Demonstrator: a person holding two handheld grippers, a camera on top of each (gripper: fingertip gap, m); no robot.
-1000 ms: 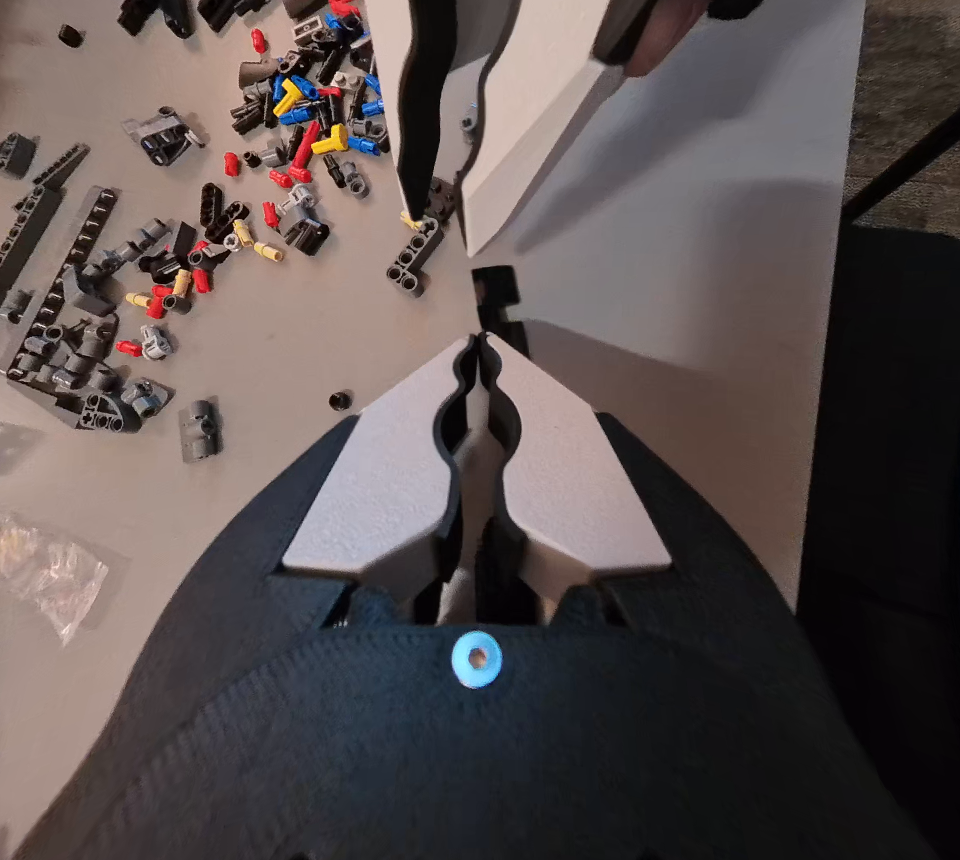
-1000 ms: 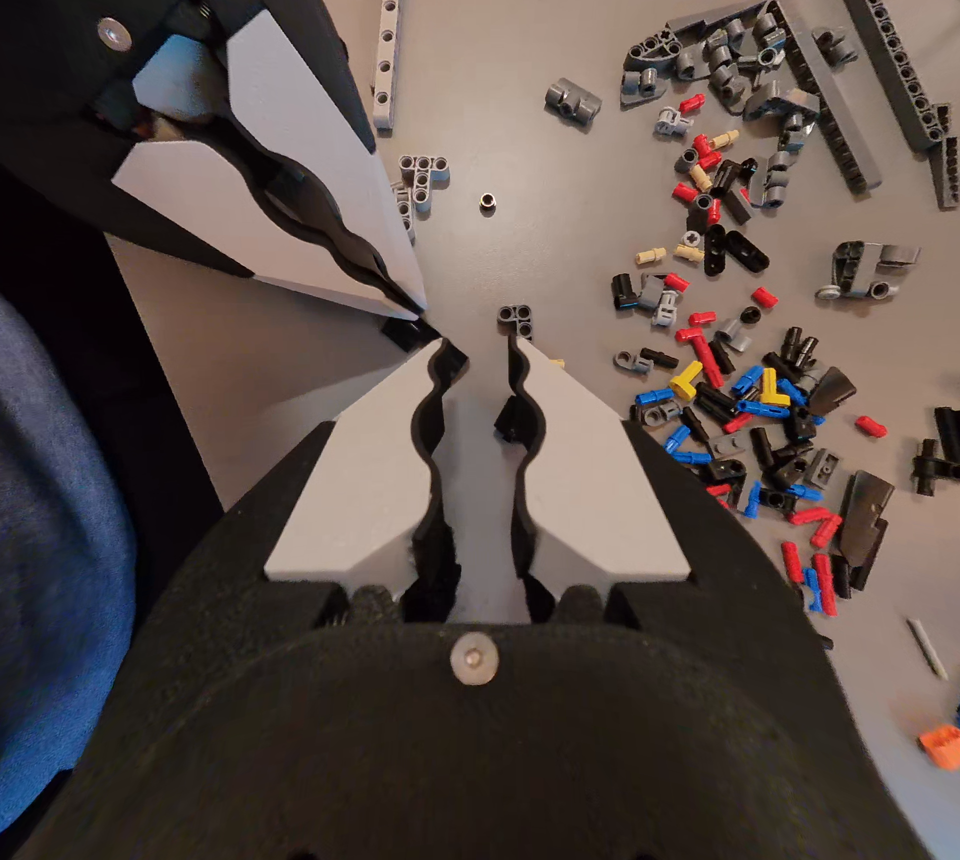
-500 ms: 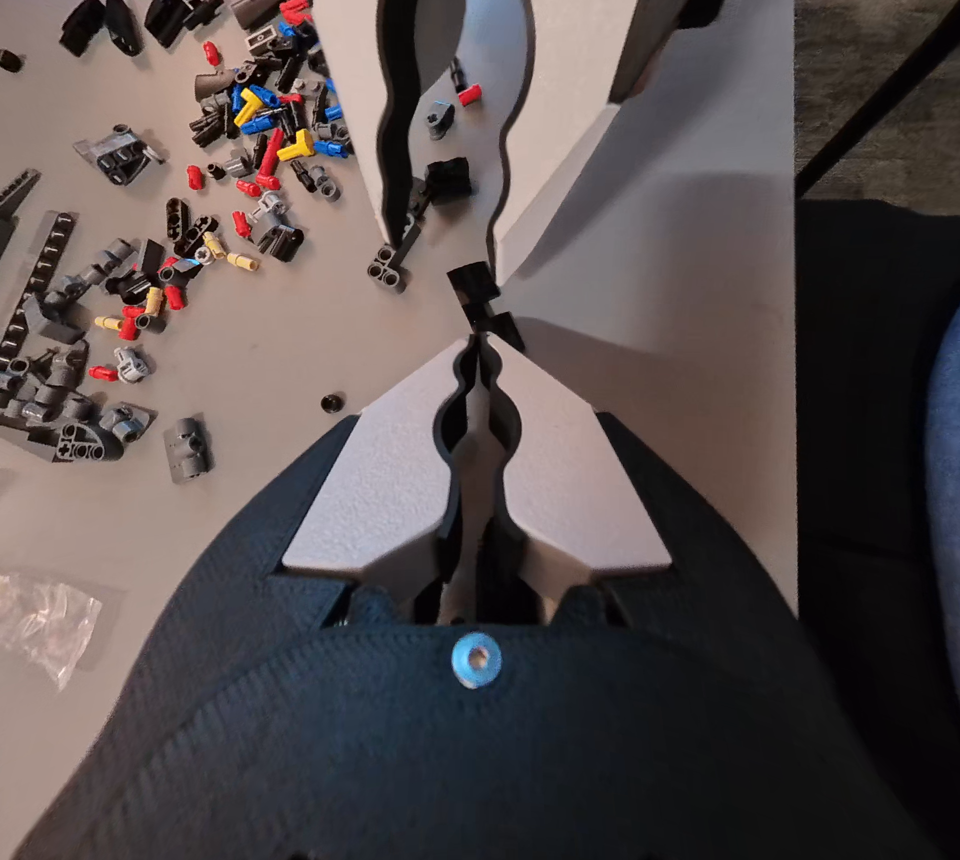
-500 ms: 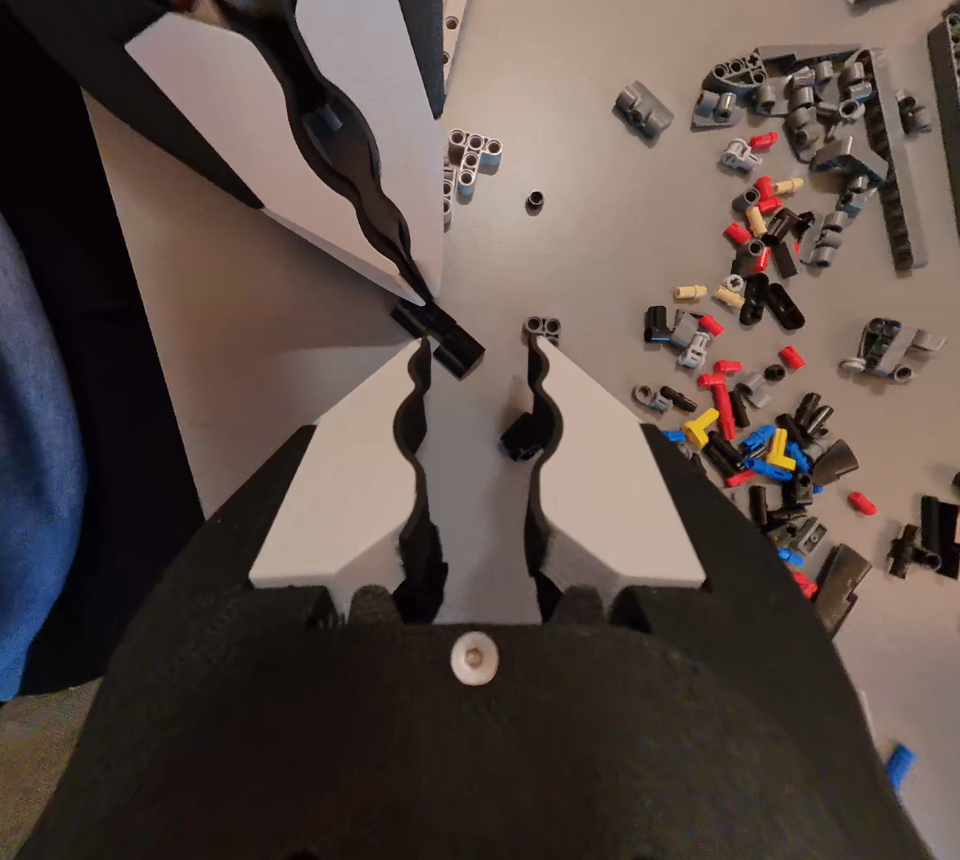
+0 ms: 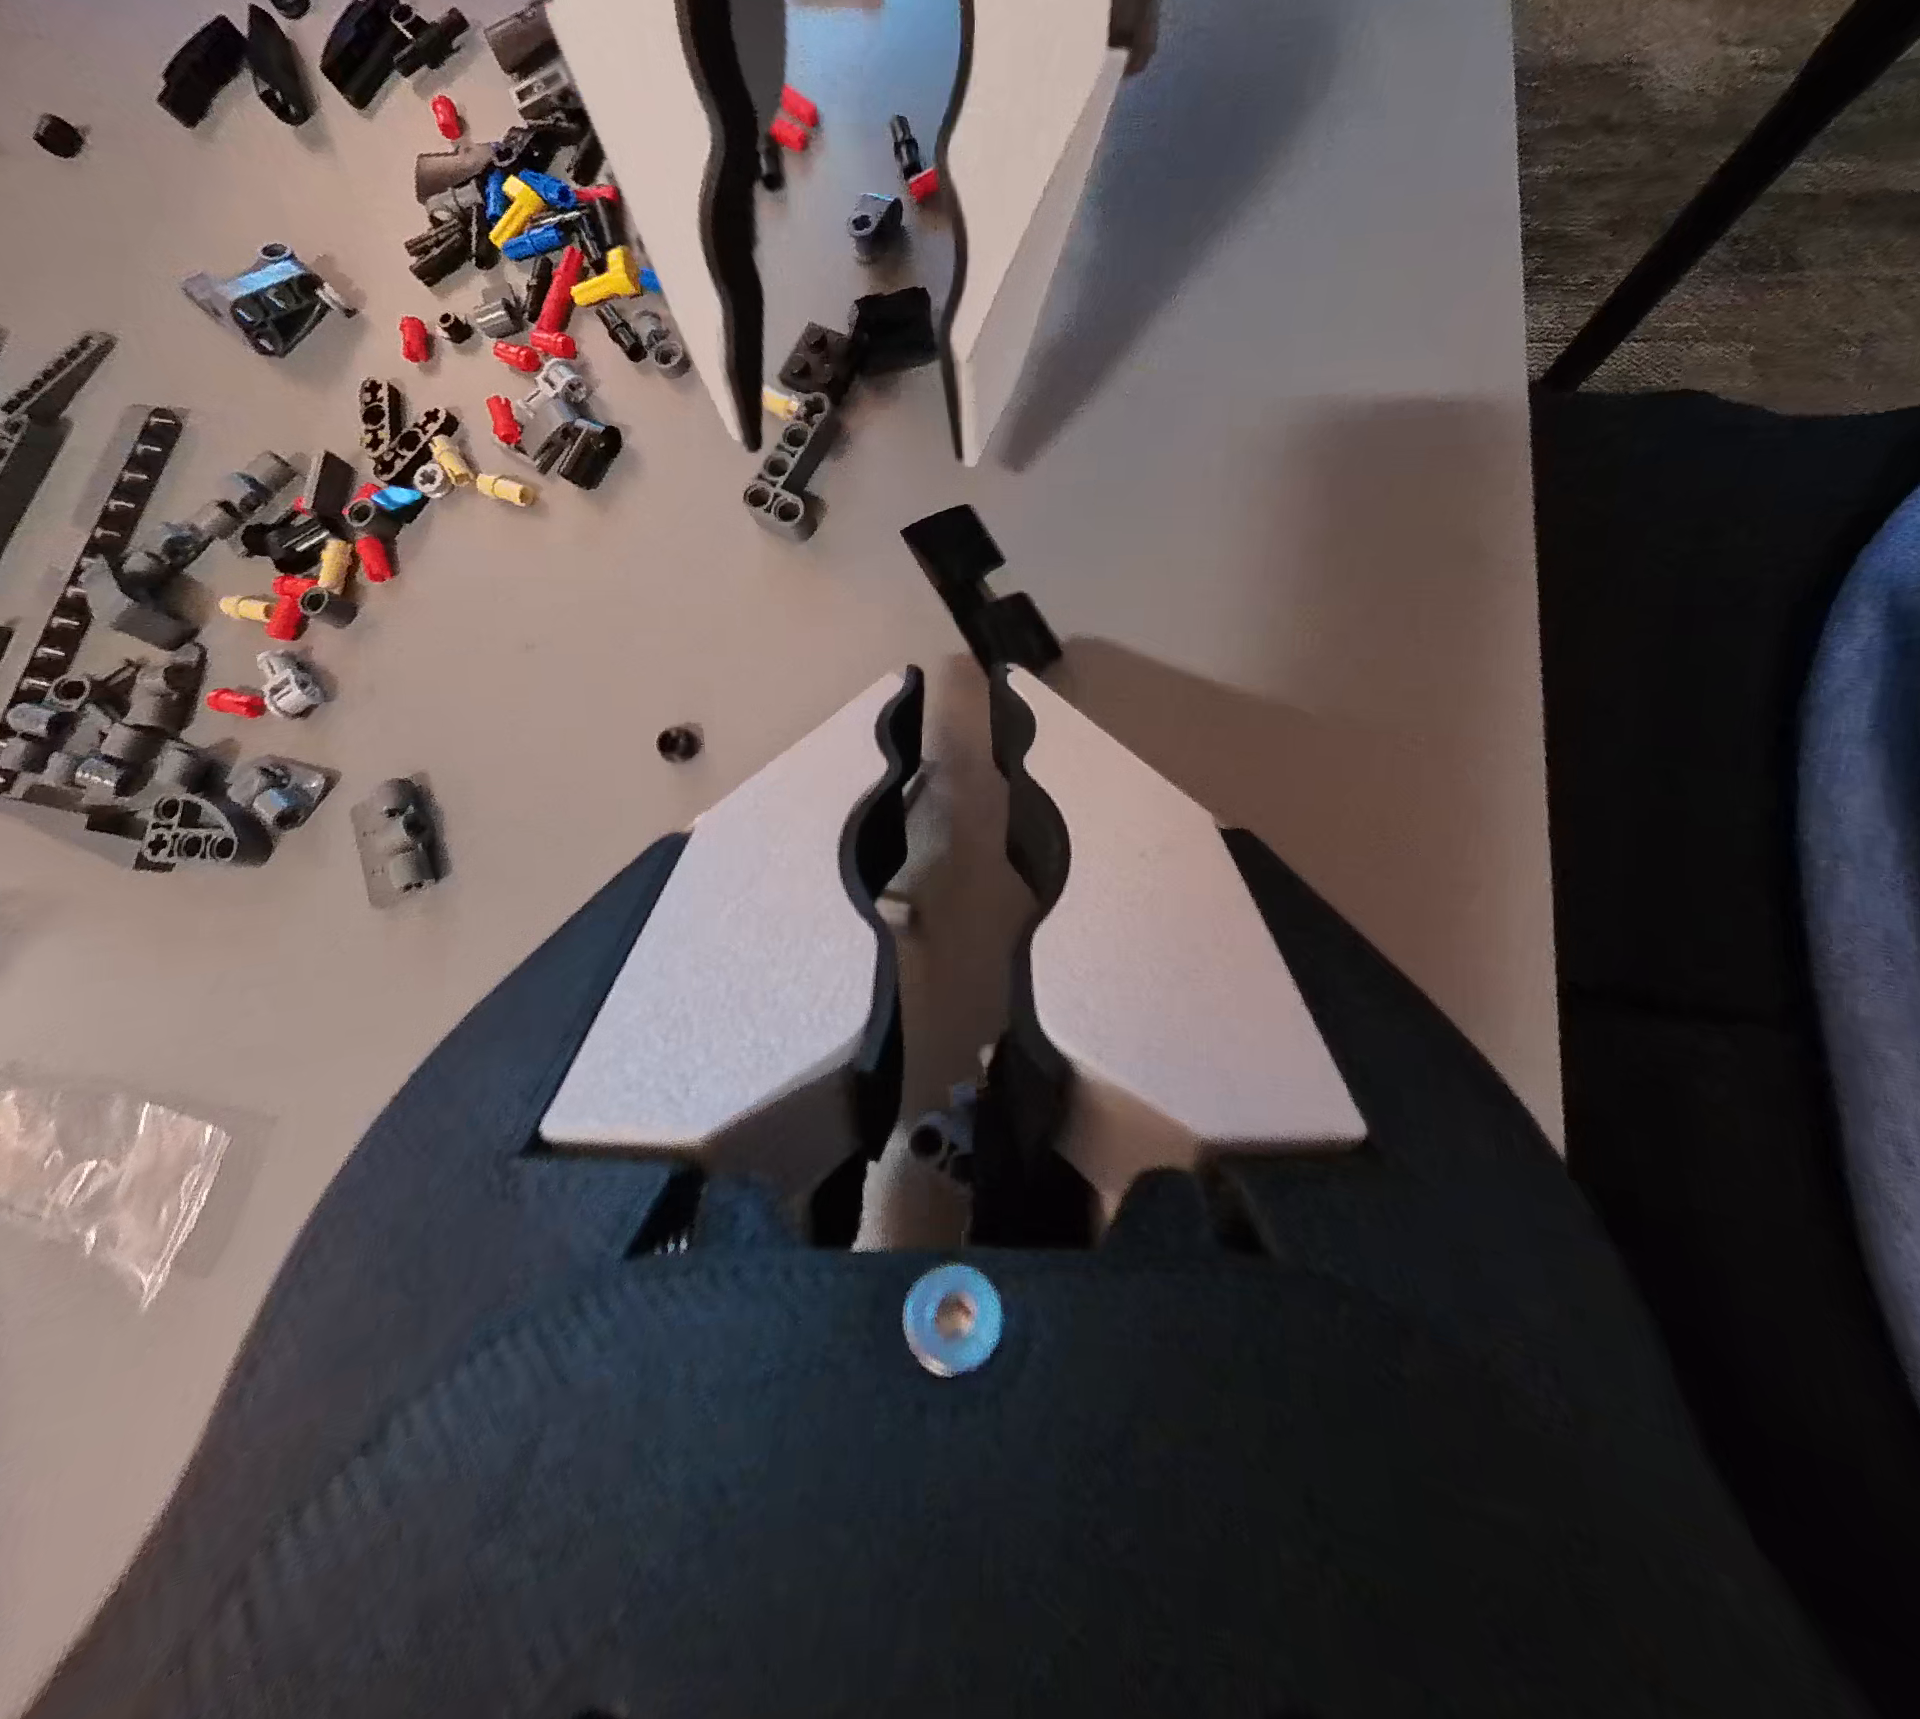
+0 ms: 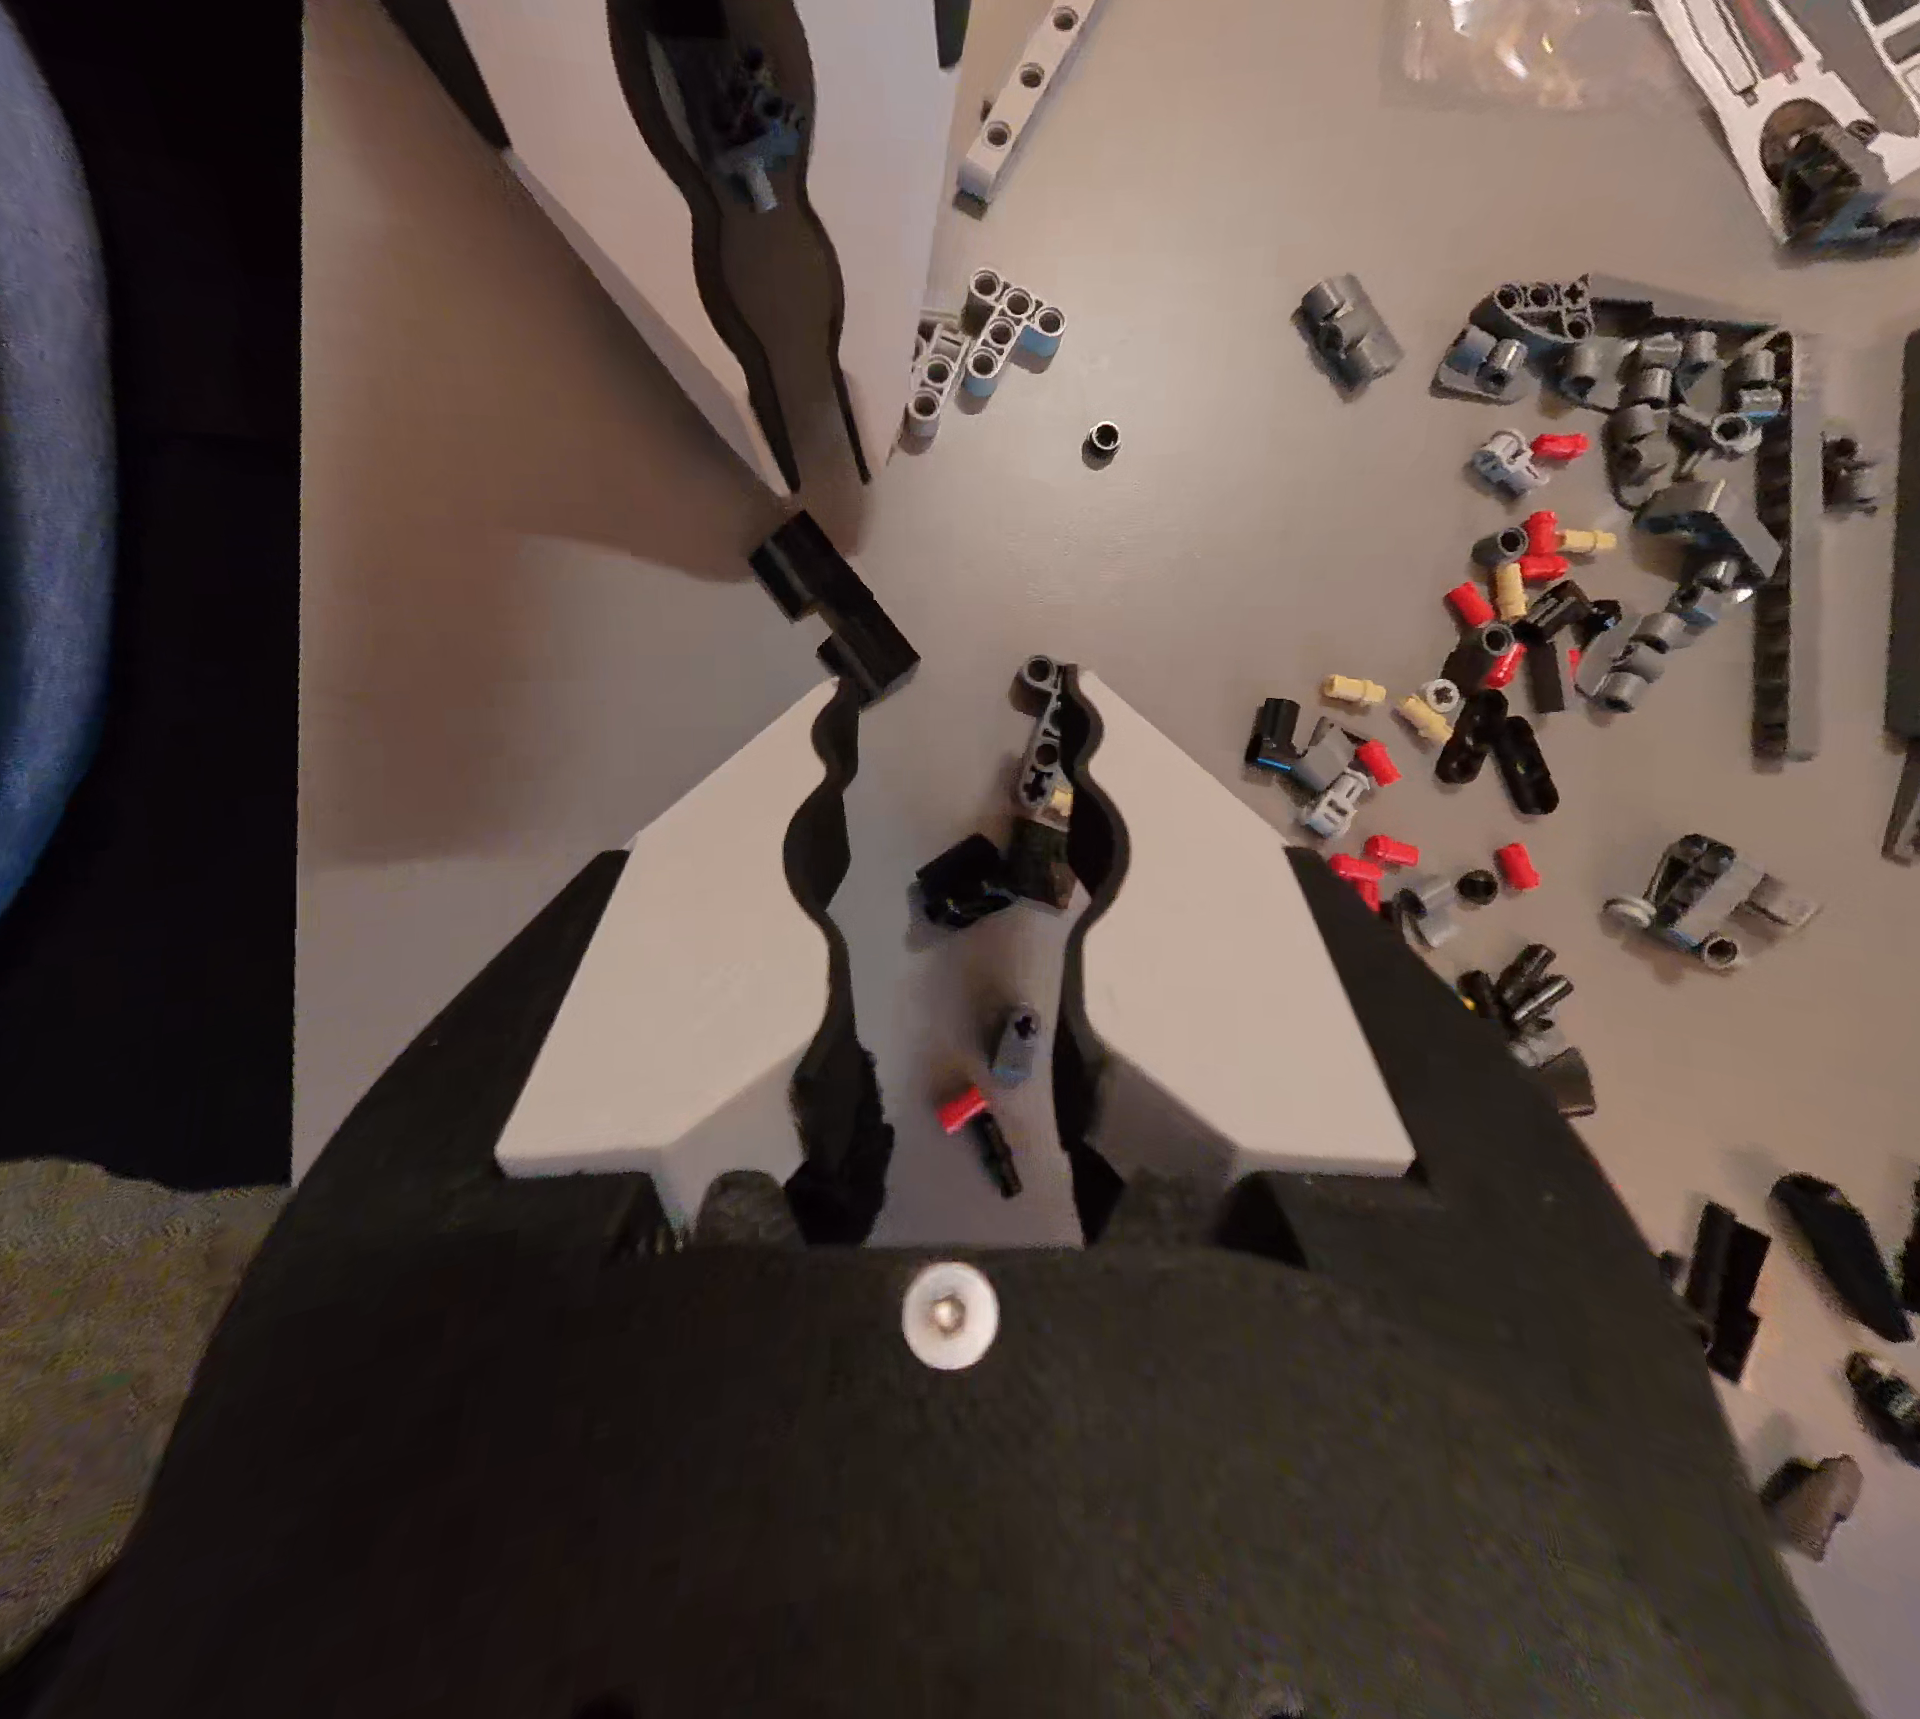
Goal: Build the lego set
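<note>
Diagonally lying black piece, between tongs

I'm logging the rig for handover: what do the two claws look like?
Both match. The left claw and right claw each have two pale grey wedge-shaped fingers lined with wavy black pads, set in a black textured printed body with one silver screw. No cables show.

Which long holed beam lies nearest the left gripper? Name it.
The light grey beam, lying alone right beside the left gripper. The dark grey beams sit far off at the other side, amid the pile of small pieces.
</note>
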